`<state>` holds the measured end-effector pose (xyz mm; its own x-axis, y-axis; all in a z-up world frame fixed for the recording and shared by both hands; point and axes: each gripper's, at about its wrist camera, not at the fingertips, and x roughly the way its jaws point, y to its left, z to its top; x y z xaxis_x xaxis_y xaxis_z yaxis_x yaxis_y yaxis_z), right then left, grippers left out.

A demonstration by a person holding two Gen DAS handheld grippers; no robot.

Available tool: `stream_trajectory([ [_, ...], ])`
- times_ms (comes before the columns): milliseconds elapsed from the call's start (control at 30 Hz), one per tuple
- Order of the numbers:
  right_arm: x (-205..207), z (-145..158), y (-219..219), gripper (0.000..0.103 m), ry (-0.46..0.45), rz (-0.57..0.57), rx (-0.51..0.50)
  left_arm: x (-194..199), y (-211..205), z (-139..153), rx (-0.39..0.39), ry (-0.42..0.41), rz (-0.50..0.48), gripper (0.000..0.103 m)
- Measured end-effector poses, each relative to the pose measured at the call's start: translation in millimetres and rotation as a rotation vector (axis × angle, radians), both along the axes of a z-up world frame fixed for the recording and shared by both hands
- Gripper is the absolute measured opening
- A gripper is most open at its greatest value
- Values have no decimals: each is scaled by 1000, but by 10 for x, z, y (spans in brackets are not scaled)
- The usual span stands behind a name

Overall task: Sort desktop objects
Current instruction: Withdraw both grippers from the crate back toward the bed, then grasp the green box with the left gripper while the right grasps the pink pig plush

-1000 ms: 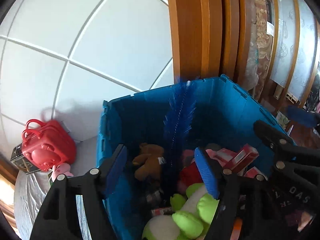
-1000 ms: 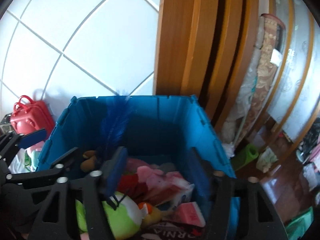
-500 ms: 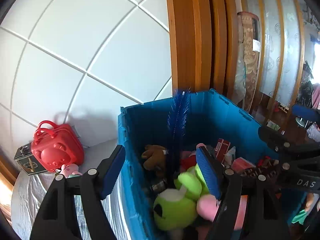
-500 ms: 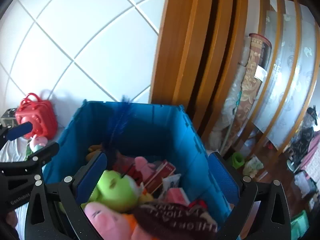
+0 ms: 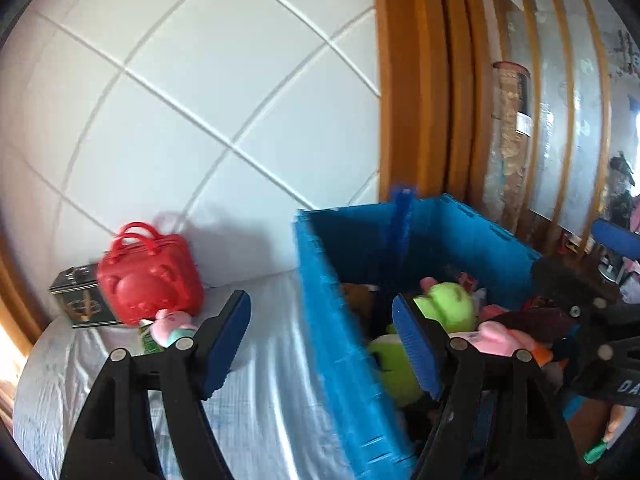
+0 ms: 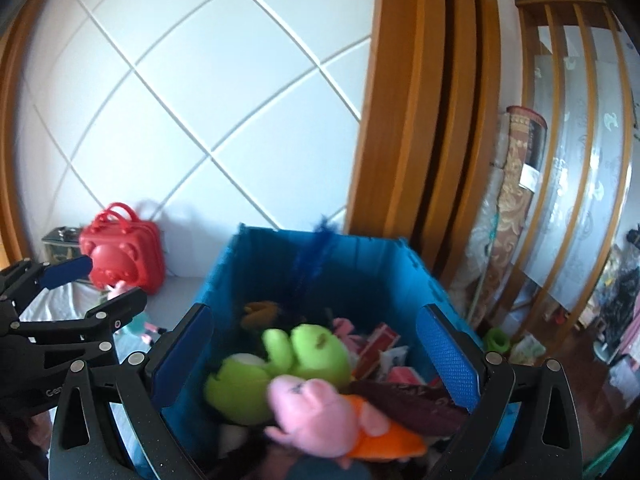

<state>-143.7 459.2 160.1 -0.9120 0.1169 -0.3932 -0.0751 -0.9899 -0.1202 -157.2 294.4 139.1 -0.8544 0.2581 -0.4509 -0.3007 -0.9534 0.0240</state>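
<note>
A blue crate (image 5: 340,344) (image 6: 224,276) stands on a white-covered table (image 5: 264,392), full of toys: a green plush (image 6: 280,364) (image 5: 444,308), a pink pig plush (image 6: 320,412) (image 5: 504,336), a brown plush (image 6: 260,312), red boxes (image 6: 380,340) and a blue feather duster (image 5: 400,216) (image 6: 316,248). My left gripper (image 5: 322,344) is open and empty, straddling the crate's left wall. My right gripper (image 6: 316,352) is open and empty above the crate's contents.
A red toy suitcase (image 5: 148,276) (image 6: 120,252), a dark tin box (image 5: 80,300) and a small pink toy (image 5: 172,324) sit at the table's far left by the white tiled wall. Wooden door frames (image 6: 424,120) and floor clutter lie right.
Both grippers have pulled back and up from the crate. The left one swung left so the table and suitcase show more. The right gripper's jaws have opened wider.
</note>
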Motion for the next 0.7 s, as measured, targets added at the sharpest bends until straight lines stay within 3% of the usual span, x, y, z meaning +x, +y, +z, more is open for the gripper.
stream_trajectory([
  [400, -47, -93, -998, 103, 10, 126, -29, 42, -1122, -170, 10, 6, 114, 73],
  [700, -309, -223, -1816, 103, -26, 224, -45, -167, -2060, -488, 19, -67, 204, 73],
])
